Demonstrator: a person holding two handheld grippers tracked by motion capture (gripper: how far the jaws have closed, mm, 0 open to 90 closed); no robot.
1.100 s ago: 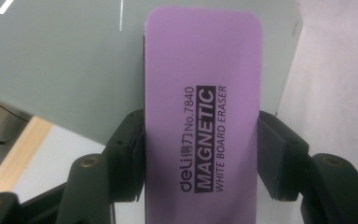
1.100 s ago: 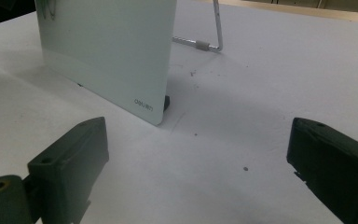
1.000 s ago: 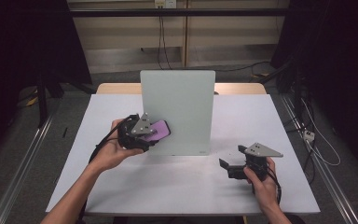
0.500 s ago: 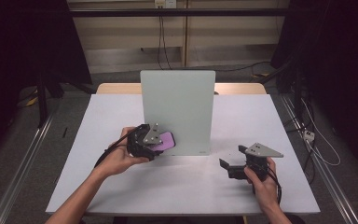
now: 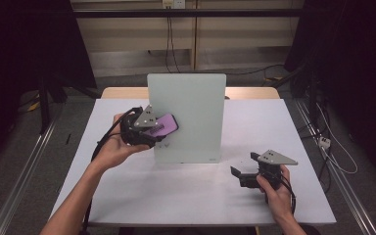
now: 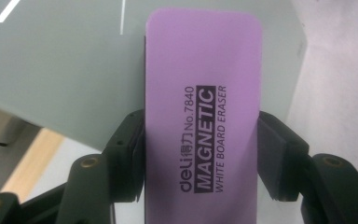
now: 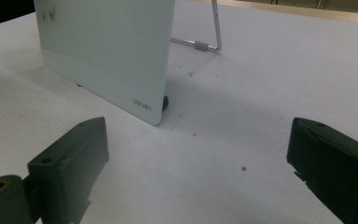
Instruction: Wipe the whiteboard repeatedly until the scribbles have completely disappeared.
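A pale glass whiteboard (image 5: 188, 117) stands upright on its wire stand in the middle of the white table (image 5: 127, 191). My left gripper (image 5: 162, 131) is shut on a purple magnetic whiteboard eraser (image 5: 160, 125) and holds it against the board's left part, above the table. In the left gripper view both black pads clamp the eraser (image 6: 200, 116) by its long sides, with the board (image 6: 70, 60) right behind it. My right gripper (image 5: 239, 176) rests on the table at the front right, open, with nothing between its jaws. The right gripper view has the board's lower corner (image 7: 121, 70) ahead.
The board's wire stand (image 7: 209, 42) reaches back behind it. Small dark marks sit near the board's upper left corner (image 7: 51, 11). A black cable (image 5: 103, 142) trails from my left gripper. The table's back edge (image 5: 249, 93) is wooden.
My left gripper moved the eraser along the board's left part, first down toward the table, then back up. The right gripper stayed still.
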